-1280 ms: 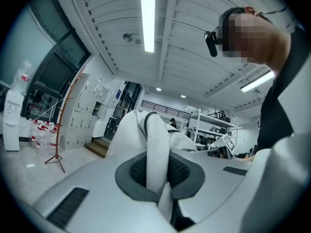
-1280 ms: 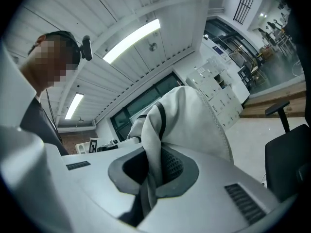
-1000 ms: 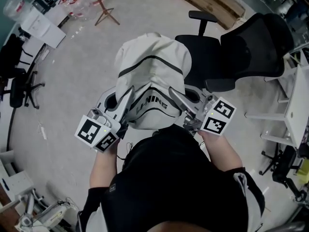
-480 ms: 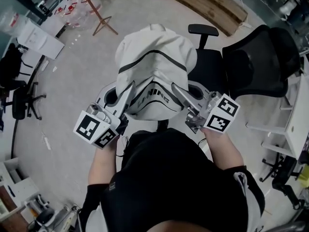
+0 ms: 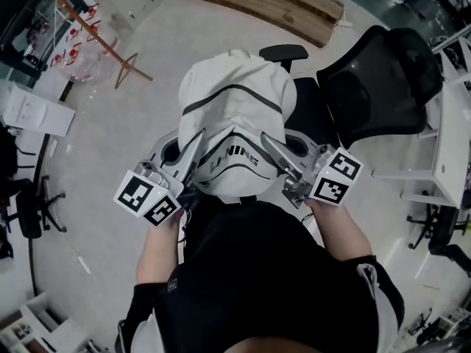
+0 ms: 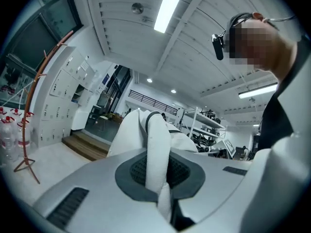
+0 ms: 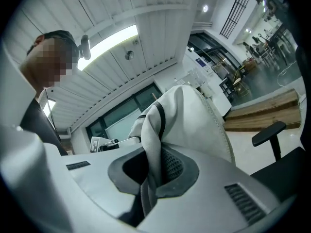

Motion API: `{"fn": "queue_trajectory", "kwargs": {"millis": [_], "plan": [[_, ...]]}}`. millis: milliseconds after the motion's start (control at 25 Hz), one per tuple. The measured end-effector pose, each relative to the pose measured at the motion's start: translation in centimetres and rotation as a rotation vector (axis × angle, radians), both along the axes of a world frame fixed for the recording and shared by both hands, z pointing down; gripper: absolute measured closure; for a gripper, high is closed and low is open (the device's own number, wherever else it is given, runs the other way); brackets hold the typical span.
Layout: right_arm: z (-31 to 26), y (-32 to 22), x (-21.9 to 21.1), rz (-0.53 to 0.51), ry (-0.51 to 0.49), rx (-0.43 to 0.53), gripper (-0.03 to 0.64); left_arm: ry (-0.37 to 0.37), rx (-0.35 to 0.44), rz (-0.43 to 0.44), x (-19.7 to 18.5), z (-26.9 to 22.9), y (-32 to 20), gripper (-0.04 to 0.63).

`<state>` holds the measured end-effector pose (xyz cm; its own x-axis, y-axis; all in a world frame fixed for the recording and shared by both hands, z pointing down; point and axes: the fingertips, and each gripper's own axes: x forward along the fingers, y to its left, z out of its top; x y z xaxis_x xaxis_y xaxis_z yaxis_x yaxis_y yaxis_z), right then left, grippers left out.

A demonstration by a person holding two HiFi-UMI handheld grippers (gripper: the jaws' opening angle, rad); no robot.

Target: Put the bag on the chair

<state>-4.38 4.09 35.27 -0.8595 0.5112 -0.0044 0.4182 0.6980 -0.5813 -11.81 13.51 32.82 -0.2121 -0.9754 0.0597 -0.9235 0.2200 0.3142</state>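
Left claw (image 5: 193, 147) clamped tight on a white strap (image 6: 156, 144) of the bag (image 5: 232, 101), right claw (image 5: 271, 147) pinched shut on the other strap (image 7: 151, 144), bag held up between them before the person, overlapping the black chair (image 5: 375, 72) seat's near edge.

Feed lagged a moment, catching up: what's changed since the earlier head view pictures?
The bag has been carried closer to the chair: its armrest now sits right by the bag's top, and the red stand and wooden platform have slid left in the head view. Nothing taken or let go. Left tool and right tool stay shut on the bag, held up between them.
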Motion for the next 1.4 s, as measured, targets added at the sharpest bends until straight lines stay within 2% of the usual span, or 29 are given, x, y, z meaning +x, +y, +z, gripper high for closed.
{"fn": "queue_trajectory", "kwargs": {"millis": [240,400,640,760,920,1120,1400], "plan": [[0.6,-0.3,-5.2,0.163,0.03,-0.011,0.583,0.028,0.032,0.188,-7.0,1.0,-2.0,0.575],[0.2,0.0,-9.0,0.351,0.025,-0.068,0.583,0.027,0.044,0.383,-12.0,0.3,-3.7,0.575],[0.3,-0.9,-12.3,0.573,0.01,-0.083,0.583,0.012,0.059,0.6,-16.5,-0.6,-6.1,0.575],[0.9,-1.3,-12.3,0.67,0.014,-0.11,0.583,0.013,0.042,0.688,-17.0,0.1,-8.0,0.575],[2.3,-2.5,-11.6,0.76,0.048,-0.129,0.583,0.078,0.011,0.768,-16.7,2.1,-11.1,0.575],[3.6,-5.0,-9.1,0.844,0.072,-0.147,0.583,0.156,-0.023,0.846,-13.9,4.0,-14.8,0.575],[4.5,-10.7,-3.1,0.965,0.046,-0.171,0.583,0.151,-0.093,0.968,-7.8,4.8,-21.3,0.575]]}}
